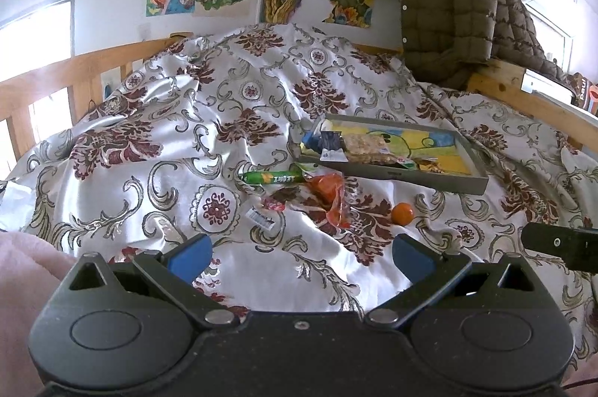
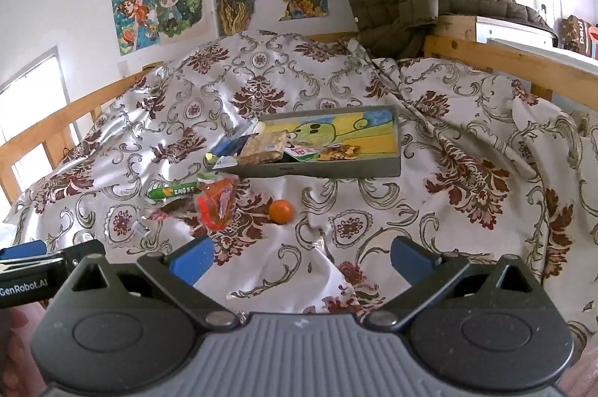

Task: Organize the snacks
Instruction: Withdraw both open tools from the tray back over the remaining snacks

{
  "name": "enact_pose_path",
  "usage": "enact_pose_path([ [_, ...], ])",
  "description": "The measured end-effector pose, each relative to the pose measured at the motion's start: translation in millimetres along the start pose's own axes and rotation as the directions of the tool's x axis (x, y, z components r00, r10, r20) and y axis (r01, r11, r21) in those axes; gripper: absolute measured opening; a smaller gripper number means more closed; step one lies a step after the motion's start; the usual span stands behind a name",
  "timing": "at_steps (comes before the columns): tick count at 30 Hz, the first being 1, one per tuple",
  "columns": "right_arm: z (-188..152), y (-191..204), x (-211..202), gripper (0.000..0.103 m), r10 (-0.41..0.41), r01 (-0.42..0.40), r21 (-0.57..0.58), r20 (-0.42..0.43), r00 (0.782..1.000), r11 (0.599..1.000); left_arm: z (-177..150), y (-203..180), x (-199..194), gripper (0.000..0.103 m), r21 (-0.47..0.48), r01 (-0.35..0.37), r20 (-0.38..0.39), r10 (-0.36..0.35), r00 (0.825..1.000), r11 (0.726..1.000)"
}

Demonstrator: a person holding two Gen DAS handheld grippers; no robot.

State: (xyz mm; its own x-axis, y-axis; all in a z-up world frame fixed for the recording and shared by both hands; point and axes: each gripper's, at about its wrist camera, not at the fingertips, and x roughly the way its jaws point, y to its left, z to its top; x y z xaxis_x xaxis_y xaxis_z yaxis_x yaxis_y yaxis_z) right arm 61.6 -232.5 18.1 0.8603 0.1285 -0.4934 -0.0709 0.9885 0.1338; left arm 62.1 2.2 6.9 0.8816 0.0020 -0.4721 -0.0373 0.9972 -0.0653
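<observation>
A shallow grey tray (image 1: 441,181) (image 2: 336,169) with a yellow cartoon lining lies on the patterned bedspread; it holds a blue packet (image 1: 323,141), a nut bar (image 1: 364,146) (image 2: 263,144) and other small snacks. In front of it lie a green tube snack (image 1: 271,177) (image 2: 172,191), an orange-red clear packet (image 1: 330,197) (image 2: 216,206), a small red-wrapped candy (image 1: 273,204) and a small orange (image 1: 403,213) (image 2: 280,211). My left gripper (image 1: 301,253) and right gripper (image 2: 301,255) are both open and empty, held well short of the snacks.
The bedspread (image 1: 224,120) is rumpled with folds. A wooden bed rail (image 1: 56,75) runs at the left and back right. An olive quilted jacket (image 1: 456,12) hangs over the rail behind the tray. The right gripper's edge shows at the right of the left wrist view (image 1: 560,245).
</observation>
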Motion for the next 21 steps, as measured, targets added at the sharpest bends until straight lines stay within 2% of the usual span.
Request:
enact_pose_path([
  [12, 10.7, 2.5, 28.4, 0.103, 0.007, -0.008, -0.021, -0.031, 0.999, 1.000, 14.1, 1.6, 28.4, 0.102, -0.016, -0.003, -0.081, 0.001, 0.997, 1.000],
  [21, 19.2, 2.6, 54.0, 0.103, 0.017, -0.021, -0.077, -0.050, 0.999, 0.997, 31.7, -3.7, 58.9, 0.102, 0.050, 0.029, -0.114, -0.023, 0.993, 0.998],
])
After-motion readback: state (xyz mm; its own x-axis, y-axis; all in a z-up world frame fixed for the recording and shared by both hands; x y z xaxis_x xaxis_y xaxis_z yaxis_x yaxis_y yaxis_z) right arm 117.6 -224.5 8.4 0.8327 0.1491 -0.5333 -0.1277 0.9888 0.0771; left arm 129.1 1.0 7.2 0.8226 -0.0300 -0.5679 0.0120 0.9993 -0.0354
